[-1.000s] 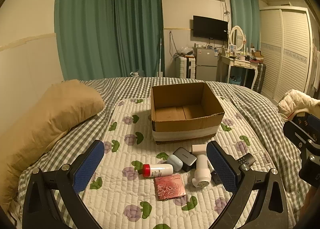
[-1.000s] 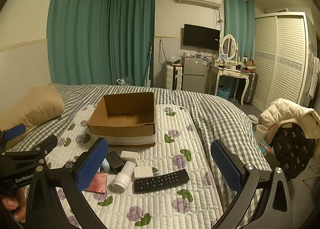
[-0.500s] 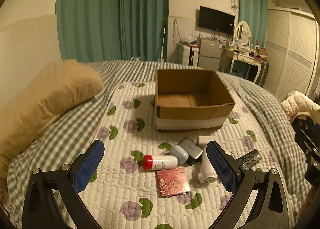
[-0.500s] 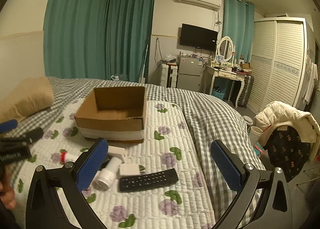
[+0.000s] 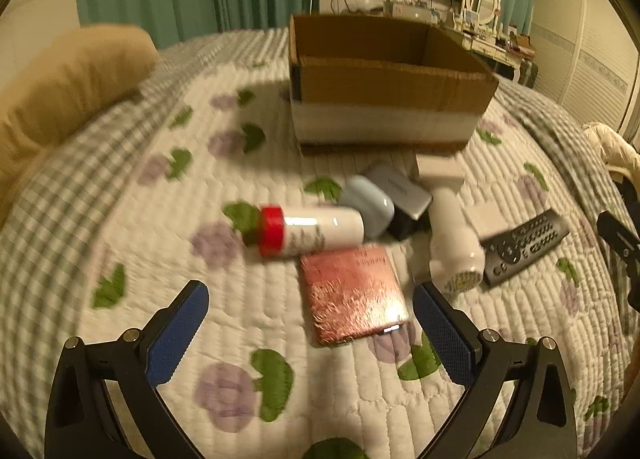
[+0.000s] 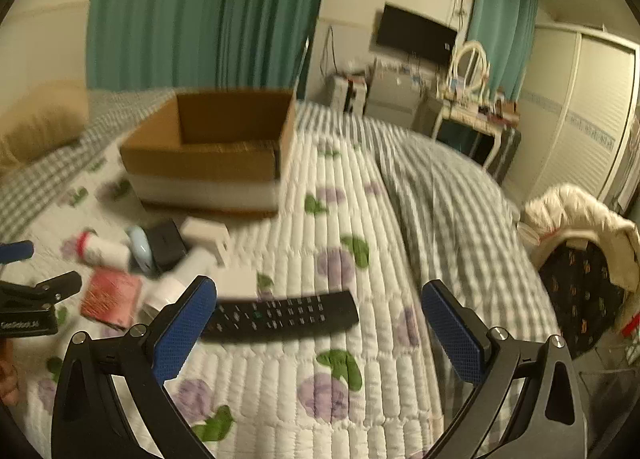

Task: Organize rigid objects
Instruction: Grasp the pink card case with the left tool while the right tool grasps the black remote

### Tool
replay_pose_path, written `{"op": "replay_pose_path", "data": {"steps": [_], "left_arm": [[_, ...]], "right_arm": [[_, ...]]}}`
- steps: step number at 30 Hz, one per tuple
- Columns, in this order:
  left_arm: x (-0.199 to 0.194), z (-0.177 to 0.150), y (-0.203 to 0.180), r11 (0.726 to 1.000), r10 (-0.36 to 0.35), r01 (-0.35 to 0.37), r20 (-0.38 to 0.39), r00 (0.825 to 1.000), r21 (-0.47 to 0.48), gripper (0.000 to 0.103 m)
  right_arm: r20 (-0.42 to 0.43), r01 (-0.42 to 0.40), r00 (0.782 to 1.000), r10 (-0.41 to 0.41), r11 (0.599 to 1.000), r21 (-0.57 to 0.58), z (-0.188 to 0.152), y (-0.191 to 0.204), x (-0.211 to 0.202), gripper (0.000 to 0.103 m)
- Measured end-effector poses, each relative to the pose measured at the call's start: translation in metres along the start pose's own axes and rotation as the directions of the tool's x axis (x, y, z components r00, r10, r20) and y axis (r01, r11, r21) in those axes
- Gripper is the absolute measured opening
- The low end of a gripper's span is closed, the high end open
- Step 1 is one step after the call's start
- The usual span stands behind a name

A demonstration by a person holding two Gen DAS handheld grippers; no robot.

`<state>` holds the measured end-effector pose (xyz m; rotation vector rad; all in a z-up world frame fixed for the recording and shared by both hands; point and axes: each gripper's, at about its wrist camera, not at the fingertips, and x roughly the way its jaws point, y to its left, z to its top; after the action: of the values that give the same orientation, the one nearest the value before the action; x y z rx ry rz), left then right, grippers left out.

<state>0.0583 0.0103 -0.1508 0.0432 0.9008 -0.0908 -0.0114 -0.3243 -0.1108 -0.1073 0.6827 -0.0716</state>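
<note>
An open cardboard box (image 5: 384, 75) stands on the quilted bed; it also shows in the right wrist view (image 6: 208, 147). In front of it lie a red-capped white bottle (image 5: 308, 233), a pink foil-covered box (image 5: 352, 295), a pale blue case (image 5: 370, 205), a dark grey case (image 5: 404, 189), a white cylinder device (image 5: 454, 243), a white box (image 5: 440, 173) and a black remote (image 5: 524, 245). My left gripper (image 5: 310, 333) is open just above the pink box. My right gripper (image 6: 318, 325) is open and empty over the remote (image 6: 280, 315).
A tan pillow (image 5: 68, 83) lies at the left. The bed's right edge drops off by a chair with a cream jacket (image 6: 576, 219). Green curtains (image 6: 208, 11), a TV (image 6: 416, 35) and a dressing table (image 6: 472, 115) stand at the back.
Both grippers have moved forward and down toward the pile of objects, which now looks larger. Both stay open and empty. Nothing on the bed has moved.
</note>
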Motion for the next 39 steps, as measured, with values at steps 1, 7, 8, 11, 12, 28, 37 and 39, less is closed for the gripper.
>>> {"op": "replay_pose_path", "data": {"steps": [1, 7, 8, 11, 12, 28, 37, 39], "left_arm": [[0.004, -0.001, -0.001, 1.000, -0.001, 0.001, -0.011, 1.000, 0.000, 0.103], [0.030, -0.007, -0.009, 1.000, 0.007, -0.006, -0.059, 0.998, 0.018, 0.103], [0.035, -0.007, -0.009, 1.000, 0.011, -0.009, -0.065, 0.998, 0.017, 0.103], [0.048, -0.007, -0.009, 1.000, 0.000, -0.001, -0.094, 0.996, -0.014, 0.103], [0.049, -0.006, -0.007, 1.000, -0.003, 0.000, -0.095, 0.995, -0.026, 0.103], [0.067, 0.004, -0.021, 0.996, 0.093, -0.093, -0.078, 0.993, 0.001, 0.084], [0.055, 0.002, -0.014, 0.998, 0.068, -0.068, -0.043, 0.997, 0.009, 0.075], [0.050, -0.001, -0.013, 0.998, 0.061, -0.061, -0.042, 0.997, 0.009, 0.075]], "right_arm": [[-0.025, 0.005, 1.000, -0.005, 1.000, 0.007, -0.004, -0.002, 0.006, 0.103], [-0.159, 0.013, 0.987, 0.002, 0.996, 0.090, -0.022, -0.015, 0.043, 0.103], [-0.181, 0.010, 0.983, 0.010, 0.994, 0.111, -0.024, -0.016, 0.049, 0.103], [-0.226, 0.005, 0.974, 0.033, 0.986, 0.164, -0.031, -0.020, 0.061, 0.103], [-0.244, 0.006, 0.969, 0.040, 0.982, 0.187, -0.033, -0.021, 0.065, 0.103], [-0.325, 0.055, 0.942, 0.086, 0.914, 0.402, -0.030, -0.014, 0.120, 0.096], [-0.314, 0.023, 0.945, 0.091, 0.940, 0.342, -0.013, 0.000, 0.136, 0.042], [-0.296, -0.005, 0.949, 0.113, 0.939, 0.344, -0.014, -0.002, 0.133, 0.033]]}}
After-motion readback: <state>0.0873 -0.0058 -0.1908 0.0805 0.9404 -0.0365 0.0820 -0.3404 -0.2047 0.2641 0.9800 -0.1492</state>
